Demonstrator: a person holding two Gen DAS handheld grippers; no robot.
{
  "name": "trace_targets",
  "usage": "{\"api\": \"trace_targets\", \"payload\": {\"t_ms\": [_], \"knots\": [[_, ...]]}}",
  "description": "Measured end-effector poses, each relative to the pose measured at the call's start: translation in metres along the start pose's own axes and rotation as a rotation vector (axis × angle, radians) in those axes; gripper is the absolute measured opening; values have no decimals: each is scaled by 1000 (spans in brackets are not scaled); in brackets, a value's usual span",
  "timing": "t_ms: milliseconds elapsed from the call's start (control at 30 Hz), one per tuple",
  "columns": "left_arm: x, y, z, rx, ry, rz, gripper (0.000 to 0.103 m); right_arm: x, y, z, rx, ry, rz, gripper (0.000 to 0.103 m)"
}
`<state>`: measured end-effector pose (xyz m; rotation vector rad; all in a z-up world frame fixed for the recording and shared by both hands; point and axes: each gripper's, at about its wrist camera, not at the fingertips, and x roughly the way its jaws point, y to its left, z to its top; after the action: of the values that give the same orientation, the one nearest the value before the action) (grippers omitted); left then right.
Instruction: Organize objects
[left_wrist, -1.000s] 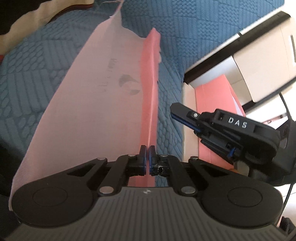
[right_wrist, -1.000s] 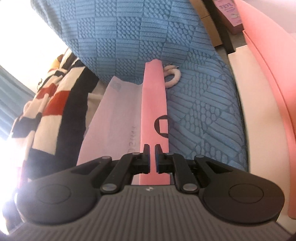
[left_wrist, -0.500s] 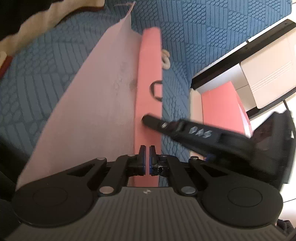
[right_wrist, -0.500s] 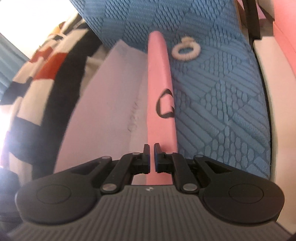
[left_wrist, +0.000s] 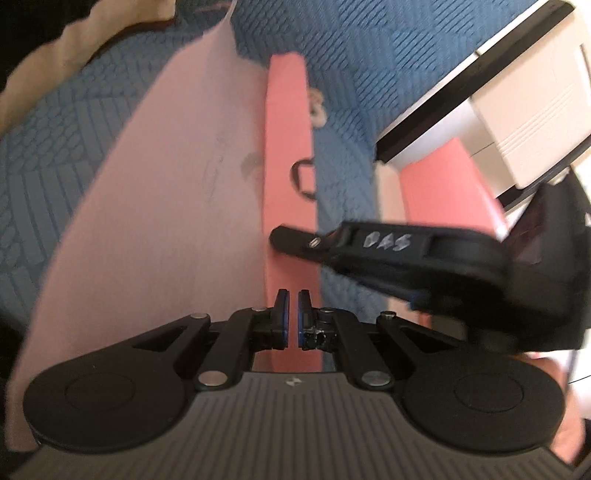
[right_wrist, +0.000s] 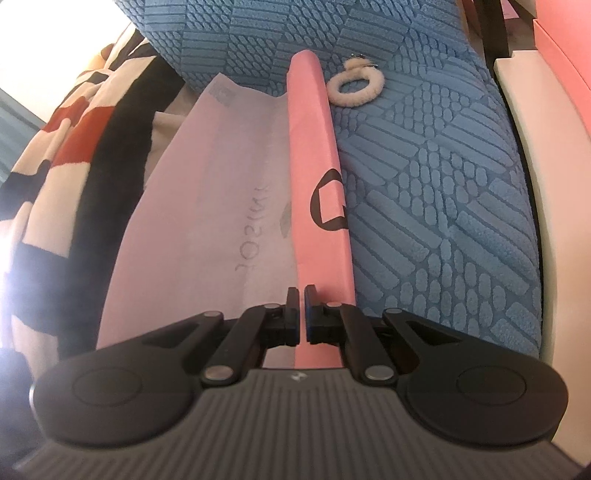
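A flattened pink paper bag lies over the blue textured blanket (right_wrist: 424, 184). Its wide panel (right_wrist: 207, 206) is pale pink with faint lettering, and its folded side strip (right_wrist: 317, 177) is salmon with a black logo. My right gripper (right_wrist: 303, 291) is shut on the near end of that strip. In the left wrist view the bag (left_wrist: 177, 206) fills the middle, and my left gripper (left_wrist: 293, 295) is shut on the same salmon strip (left_wrist: 288, 147). The right gripper (left_wrist: 280, 236) reaches in from the right, with its tip on the strip just ahead of the left fingertips.
A fluffy white hair ring (right_wrist: 356, 86) lies on the blanket beside the bag's far end. A red, black and white striped throw (right_wrist: 74, 147) is bunched at the left. Cream and pink flat boxes (right_wrist: 524, 155) border the blanket on the right, below white furniture (left_wrist: 517, 110).
The bag has tipped from standing on edge to lying flatter on the blanket. The right gripper swung in from the side onto the salmon strip. The hair ring came into fuller view.
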<state>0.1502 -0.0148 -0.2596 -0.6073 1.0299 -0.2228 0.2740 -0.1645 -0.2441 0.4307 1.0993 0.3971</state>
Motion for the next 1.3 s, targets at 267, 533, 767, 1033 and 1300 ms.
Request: {"api": "trace_targets", "payload": {"t_ms": [267,533,767,1033,1300], "knots": [[3,18,-2,-44,21,-6,3,-10,-4,12,1,-75,-47,9],[2,21,-1,-47,26,-11,3,-3,-13,32,38,-103,-56,36],[2,20,-2,-52,29,-13,3,3,-15,43,44,-97,-38,45],[4,20,-2,-60,33,-18,3,16,-19,57,37,-75,-22,43],[-3,18,0,-9,9,23,3,24,-10,64,-30,-55,-51,11]]}}
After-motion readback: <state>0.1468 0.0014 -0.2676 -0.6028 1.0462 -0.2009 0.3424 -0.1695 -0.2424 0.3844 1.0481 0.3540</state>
